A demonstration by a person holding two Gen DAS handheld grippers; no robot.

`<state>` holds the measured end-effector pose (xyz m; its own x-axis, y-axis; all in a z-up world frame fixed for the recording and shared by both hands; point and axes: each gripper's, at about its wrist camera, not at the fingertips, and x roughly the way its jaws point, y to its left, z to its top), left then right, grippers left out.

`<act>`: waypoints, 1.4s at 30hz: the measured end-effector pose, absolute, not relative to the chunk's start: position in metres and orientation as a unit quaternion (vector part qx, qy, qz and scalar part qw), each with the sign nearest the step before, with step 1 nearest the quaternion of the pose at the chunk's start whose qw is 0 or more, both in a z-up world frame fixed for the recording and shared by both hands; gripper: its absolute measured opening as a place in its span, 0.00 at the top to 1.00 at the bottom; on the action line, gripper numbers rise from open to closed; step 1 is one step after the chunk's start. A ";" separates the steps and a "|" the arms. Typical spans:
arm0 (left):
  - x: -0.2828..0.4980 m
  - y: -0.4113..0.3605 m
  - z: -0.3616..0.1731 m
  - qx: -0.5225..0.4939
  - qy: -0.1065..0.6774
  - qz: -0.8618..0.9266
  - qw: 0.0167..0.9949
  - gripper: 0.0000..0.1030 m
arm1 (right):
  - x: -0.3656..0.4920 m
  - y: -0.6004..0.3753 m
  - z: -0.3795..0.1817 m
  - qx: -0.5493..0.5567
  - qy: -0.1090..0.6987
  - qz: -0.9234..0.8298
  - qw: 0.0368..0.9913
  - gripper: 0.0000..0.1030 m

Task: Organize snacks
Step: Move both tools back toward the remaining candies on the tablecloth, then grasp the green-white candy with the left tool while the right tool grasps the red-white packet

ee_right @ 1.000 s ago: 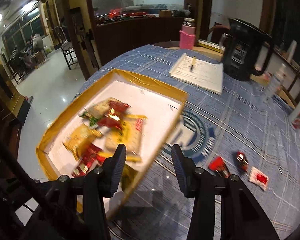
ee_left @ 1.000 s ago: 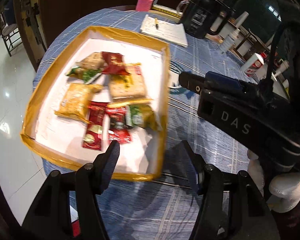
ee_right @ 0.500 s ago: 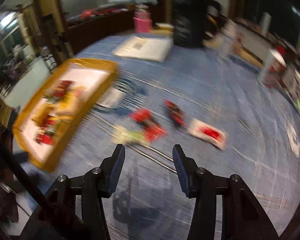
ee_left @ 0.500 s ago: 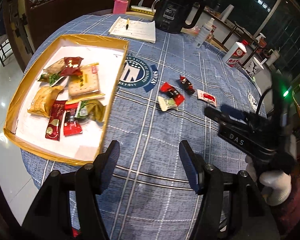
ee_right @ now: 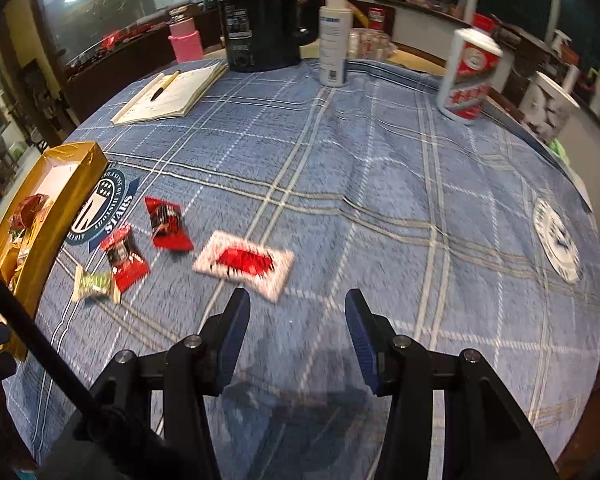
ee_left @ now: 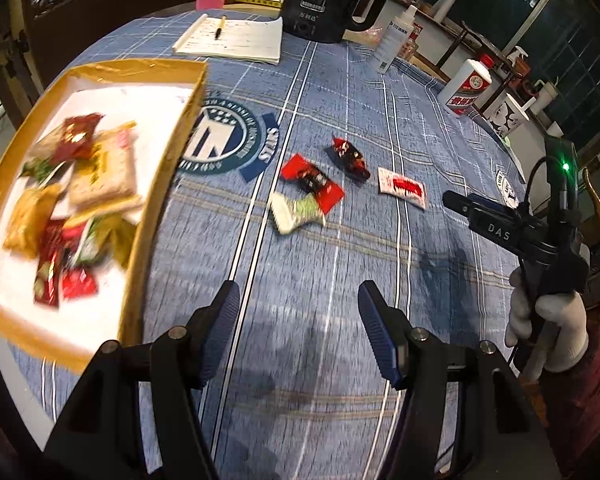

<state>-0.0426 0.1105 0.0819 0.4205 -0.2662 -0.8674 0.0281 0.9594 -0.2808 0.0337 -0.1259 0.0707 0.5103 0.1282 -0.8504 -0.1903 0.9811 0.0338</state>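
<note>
Several loose snack packets lie on the blue plaid tablecloth: a white-and-red flat packet [ee_right: 244, 265] [ee_left: 401, 188], two red-and-black ones [ee_right: 167, 224] [ee_right: 123, 257] and a green-and-white one [ee_right: 95, 283] [ee_left: 296, 213]. A gold-rimmed tray [ee_left: 156, 184] [ee_right: 56, 216] at the left holds several other snacks. My right gripper [ee_right: 296, 312] hangs open and empty just short of the white-and-red packet. My left gripper [ee_left: 298, 304] is open and empty above bare cloth, nearer than the loose packets. A gloved hand [ee_left: 548, 320] holds the right gripper at the right of the left wrist view.
At the table's far side stand a black kettle [ee_right: 260, 12], an open notebook with a pen [ee_right: 172, 94], a white spray bottle [ee_right: 334, 36], a pink bottle [ee_right: 185, 42] and a red-and-white liquor bottle [ee_right: 470, 76]. Cluttered counters and chairs ring the table.
Both grippers have swung right, away from the tray and toward the loose packets. The tray has slid to the left of each view. Neither has changed its opening.
</note>
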 end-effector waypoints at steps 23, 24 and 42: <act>0.044 0.065 0.027 0.037 0.552 -0.204 0.808 0.40 | 0.075 -0.089 0.035 -0.065 0.552 0.221 0.802 0.51; 0.043 0.064 0.027 0.045 0.553 -0.199 0.808 0.40 | 0.076 -0.087 0.034 -0.072 0.550 0.215 0.803 0.51; 0.015 0.080 0.045 0.009 0.535 -0.150 0.831 0.81 | 0.059 -0.086 0.034 -0.056 0.541 0.142 0.827 0.75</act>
